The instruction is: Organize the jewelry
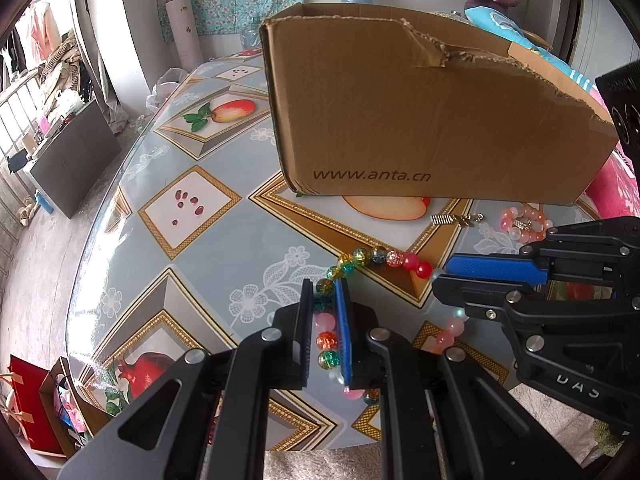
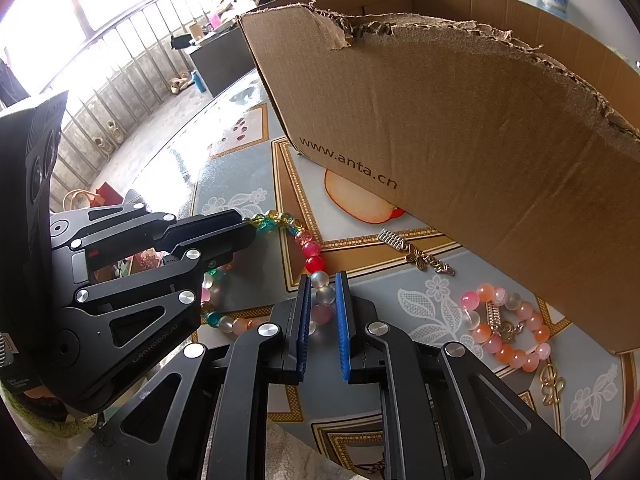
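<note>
Necklace (image 1: 362, 257) of coloured beads on surface (image 1: 192, 248), pinched narrowly by left claw (image 1: 325, 292) and right claw (image 2: 323, 288); cardboard box (image 1: 420, 120) just behind.

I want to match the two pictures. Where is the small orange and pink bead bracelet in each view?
Left wrist view: bracelet at the right, just below the cardboard box.
Right wrist view: bracelet at the lower right, beside the box's bottom corner.
Shared landmark: the web address printed on the box.
</note>
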